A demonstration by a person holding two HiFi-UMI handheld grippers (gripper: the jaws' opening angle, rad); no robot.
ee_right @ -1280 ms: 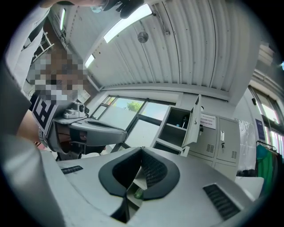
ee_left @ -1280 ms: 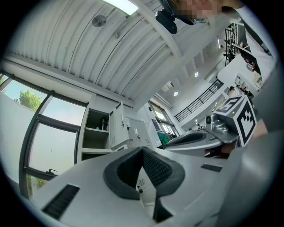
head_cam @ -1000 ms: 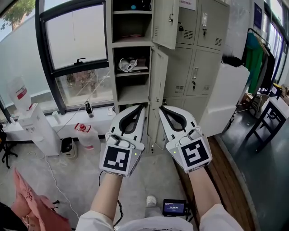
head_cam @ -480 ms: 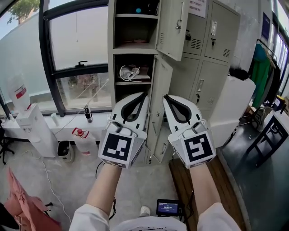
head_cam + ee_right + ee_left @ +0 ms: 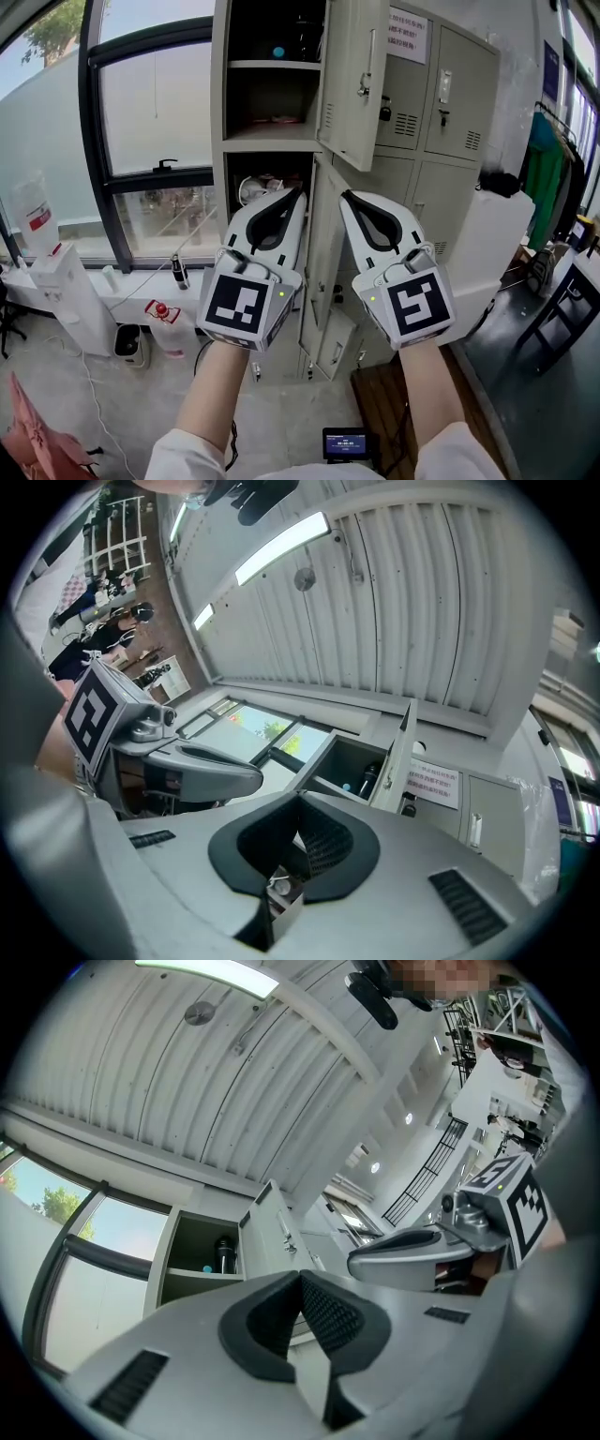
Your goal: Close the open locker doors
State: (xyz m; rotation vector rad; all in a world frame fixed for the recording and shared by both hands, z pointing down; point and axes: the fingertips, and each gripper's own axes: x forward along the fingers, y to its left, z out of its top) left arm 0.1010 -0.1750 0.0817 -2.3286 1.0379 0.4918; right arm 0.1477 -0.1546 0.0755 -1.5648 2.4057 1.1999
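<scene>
At the bottom of the frame, two bare forearms (image 5: pixel 214 389) reach up and forward, with a small device with a lit screen (image 5: pixel 345 442) on the floor (image 5: pixel 281 412) below them. Each hand carries a tool, and the two are side by side at the centre of the picture. The left tool (image 5: pixel 299 192) has its jaws pressed together with nothing between them, as its own view shows. The right tool (image 5: pixel 345 195) is also closed and empty (the pads meet at the tip). Neither touches the locker (image 5: pixel 221 112) – both are held in the air just in front of it.

Behind them, three doors of the left locker column stand open. The middle door (image 5: pixel 328 234) shows in the gap between the two tools, the lower door (image 5: pixel 334 349) juts out near the floor, and the upper locker door (image 5: pixel 354 84) hangs swung out at the upper centre. The bared compartments hold a coiled white cable (image 5: pixel 253 190) in the middle and a dark bottle (image 5: pixel 302 42) at the top. To the right the closed lockers (image 5: pixel 455 94) carry a paper notice (image 5: pixel 407 35); to the left – farther back – is a large window (image 5: pixel 155 122).
</scene>
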